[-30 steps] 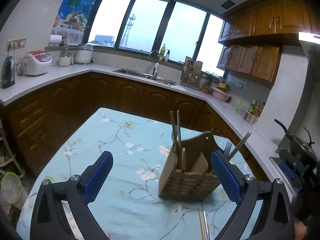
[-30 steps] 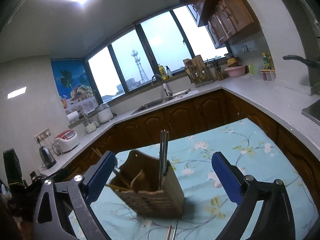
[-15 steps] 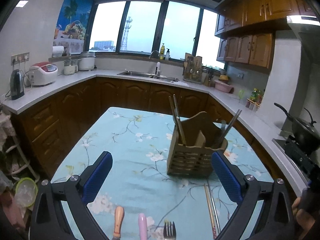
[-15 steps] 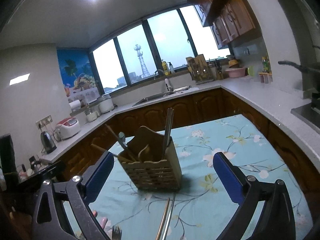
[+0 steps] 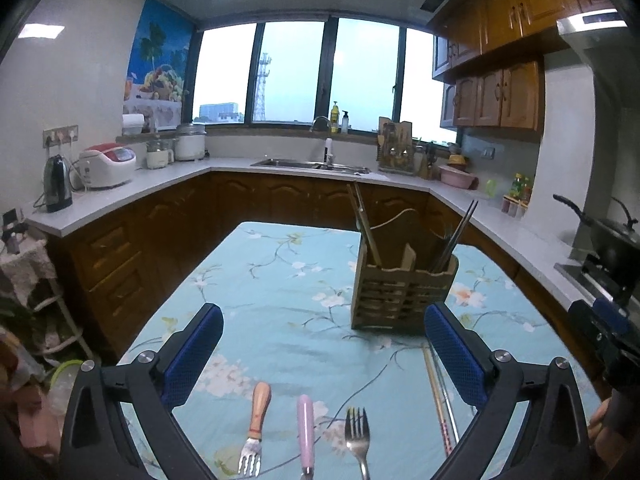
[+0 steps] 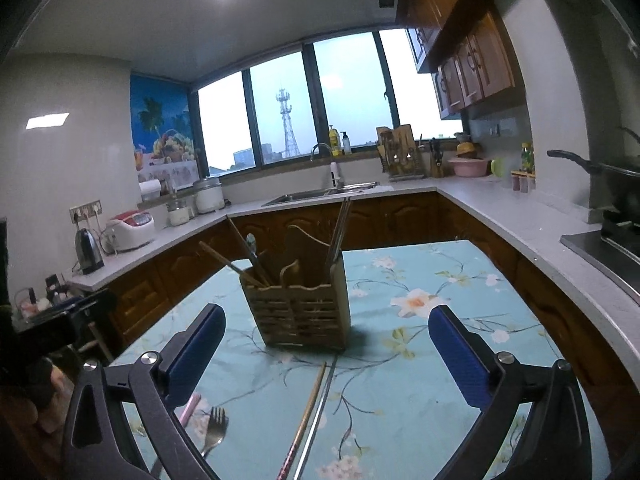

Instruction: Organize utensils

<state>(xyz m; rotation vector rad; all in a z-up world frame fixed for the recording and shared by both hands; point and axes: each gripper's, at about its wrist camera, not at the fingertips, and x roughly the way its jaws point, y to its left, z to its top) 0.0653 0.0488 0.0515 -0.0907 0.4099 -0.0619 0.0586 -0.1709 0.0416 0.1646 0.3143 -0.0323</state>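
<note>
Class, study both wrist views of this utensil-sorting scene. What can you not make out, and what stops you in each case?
- Pink-handled utensil: left wrist view, its head is cut off by the bottom edge.
- Chopsticks on the table: right wrist view, lower ends run off the bottom edge.
- Wooden holder: both views, its slatted walls hide the lower parts of the utensils inside.
- Counter rack: contents too small to tell.

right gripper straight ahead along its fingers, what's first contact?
Most likely the wooden utensil holder, standing slightly left of the line between the open right gripper fingers. If the line dips, the chopsticks on the tablecloth come first; depth is unclear.
</note>
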